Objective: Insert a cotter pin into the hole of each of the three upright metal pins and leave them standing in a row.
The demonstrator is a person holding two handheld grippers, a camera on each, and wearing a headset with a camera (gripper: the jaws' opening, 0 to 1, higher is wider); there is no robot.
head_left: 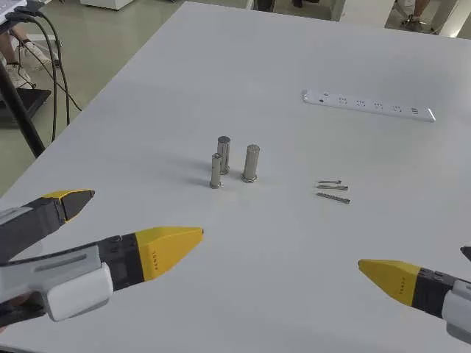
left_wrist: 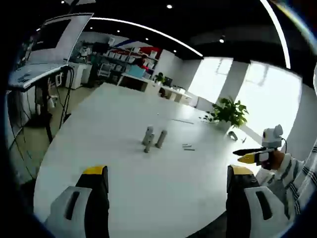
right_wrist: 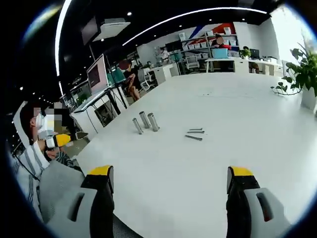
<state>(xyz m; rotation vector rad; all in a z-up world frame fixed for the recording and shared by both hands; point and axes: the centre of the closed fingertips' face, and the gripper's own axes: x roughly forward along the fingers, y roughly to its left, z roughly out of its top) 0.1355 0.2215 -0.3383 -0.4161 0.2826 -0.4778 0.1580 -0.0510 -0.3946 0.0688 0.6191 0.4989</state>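
The left gripper (head_left: 147,213), lower left, and the right gripper (head_left: 412,259), lower right, are gaping wide, holding nothing. Three metal pins (head_left: 234,163) are standing mid-frame, with cotter pins (head_left: 333,190) lying to their right.

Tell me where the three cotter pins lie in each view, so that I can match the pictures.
Head view: the cotter pins lie right of centre, in a small stack.
Left gripper view: cotter pins a little right of centre, very small.
Right gripper view: cotter pins slightly above and right of centre.
Shared landmark: the three metal pins stand to the left of them in every view.
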